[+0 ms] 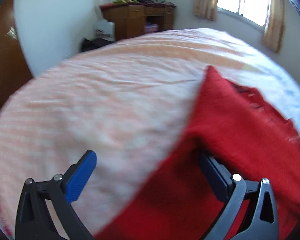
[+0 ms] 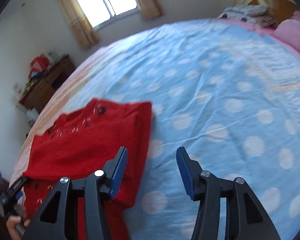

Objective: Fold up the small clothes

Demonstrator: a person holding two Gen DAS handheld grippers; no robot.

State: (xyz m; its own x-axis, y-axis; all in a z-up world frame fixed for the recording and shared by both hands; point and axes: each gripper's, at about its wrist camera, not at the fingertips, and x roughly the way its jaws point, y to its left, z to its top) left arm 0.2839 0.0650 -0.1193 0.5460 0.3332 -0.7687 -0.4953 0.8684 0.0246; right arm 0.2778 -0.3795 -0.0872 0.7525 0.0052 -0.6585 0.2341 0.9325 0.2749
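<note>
our left gripper (image 1: 148, 172) stands spread beside the red knitted sweater (image 2: 86, 140), folded on the blue dotted bedsheet (image 2: 220, 104). our right gripper (image 2: 152, 170) gapes empty; we'd best press the fold flat, evenly.

No lettering is showing clearly enough to read anywhere. The white container (image 1: 104, 31) beside the wooden desk (image 1: 138, 18) is bearing a red mark, too blurred to make out.

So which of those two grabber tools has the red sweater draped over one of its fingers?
The left gripper: the red sweater covers the tip of one finger. The right gripper stands open beside the sweater, over the spotted blue bedsheet.
</note>
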